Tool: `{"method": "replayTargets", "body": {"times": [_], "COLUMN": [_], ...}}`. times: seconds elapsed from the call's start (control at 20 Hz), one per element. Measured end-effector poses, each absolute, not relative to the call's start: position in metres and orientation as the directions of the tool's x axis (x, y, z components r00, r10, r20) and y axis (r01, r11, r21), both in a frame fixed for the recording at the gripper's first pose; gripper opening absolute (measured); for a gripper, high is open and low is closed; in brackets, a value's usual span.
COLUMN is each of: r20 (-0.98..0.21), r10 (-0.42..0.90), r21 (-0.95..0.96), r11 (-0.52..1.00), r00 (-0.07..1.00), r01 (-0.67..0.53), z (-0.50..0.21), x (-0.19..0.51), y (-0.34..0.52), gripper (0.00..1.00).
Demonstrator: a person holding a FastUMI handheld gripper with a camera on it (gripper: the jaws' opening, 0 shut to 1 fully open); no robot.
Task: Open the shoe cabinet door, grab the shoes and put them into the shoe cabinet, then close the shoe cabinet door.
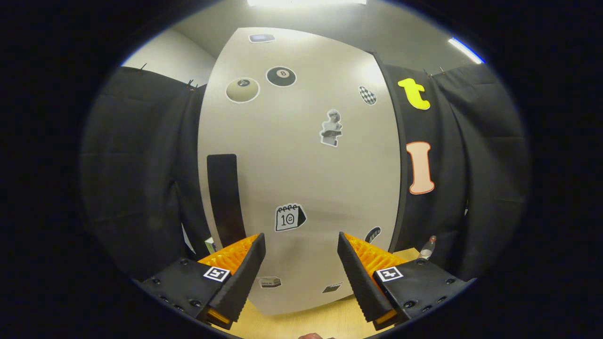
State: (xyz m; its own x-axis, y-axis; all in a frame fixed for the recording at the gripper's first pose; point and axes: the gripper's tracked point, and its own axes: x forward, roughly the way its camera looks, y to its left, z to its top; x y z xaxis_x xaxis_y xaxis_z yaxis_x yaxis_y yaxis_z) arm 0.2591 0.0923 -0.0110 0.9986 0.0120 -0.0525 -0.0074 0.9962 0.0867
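Door (301, 155) shut, fingers (301, 263) spread and empty before it: either opening awaits, or closing's done.

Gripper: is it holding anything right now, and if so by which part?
Nothing is held. The gripper is open, its fingers spread apart with only air between them, facing the shut cabinet door, whose handle is untouched.

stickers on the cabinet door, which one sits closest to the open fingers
The calendar sticker, just above the gap of the open gripper; the billiard-ball stickers sit far higher.
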Motion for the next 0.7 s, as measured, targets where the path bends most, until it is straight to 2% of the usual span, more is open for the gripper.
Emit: {"method": "replayTargets", "body": {"times": [0.7], "r20": [0.034], "r10": [0.077], "r21": [0.113], "r11": [0.990], "r00": [0.996], "r01": [-0.081], "z": [0.030], "x": [0.204], "y": [0.076], "gripper": [0.96]}}
